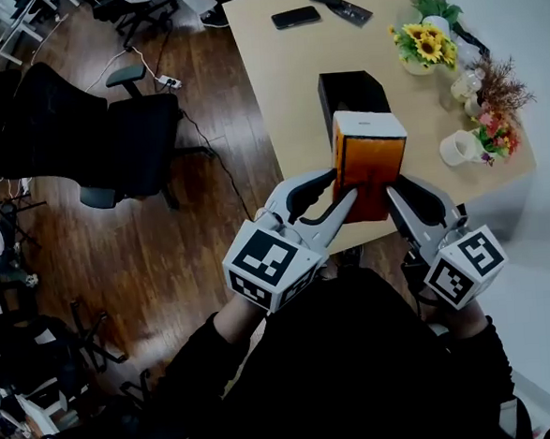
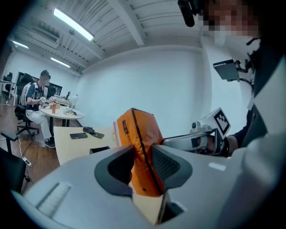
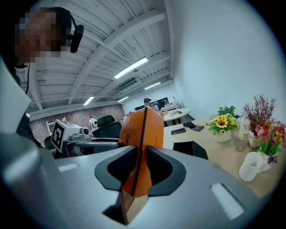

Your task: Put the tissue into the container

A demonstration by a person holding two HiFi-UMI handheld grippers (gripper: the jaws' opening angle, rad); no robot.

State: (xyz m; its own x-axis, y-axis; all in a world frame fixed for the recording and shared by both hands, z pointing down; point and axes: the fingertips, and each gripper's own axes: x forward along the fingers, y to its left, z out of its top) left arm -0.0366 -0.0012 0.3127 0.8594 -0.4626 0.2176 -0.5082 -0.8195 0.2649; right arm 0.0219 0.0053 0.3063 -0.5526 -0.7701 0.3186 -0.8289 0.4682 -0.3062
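An orange tissue pack with a white top hangs in the air above the near part of the table, just in front of the black open container. My left gripper is shut on the pack's lower left edge, and my right gripper is shut on its lower right edge. In the left gripper view the orange tissue pack is pinched between the dark pads at my left gripper. From the right gripper view, the pack's seam is clamped by my right gripper; the container sits beyond.
On the beige table lie a phone and a remote at the far end. Sunflowers, a white mug and more flowers line the right edge. A black office chair stands on the wooden floor to the left.
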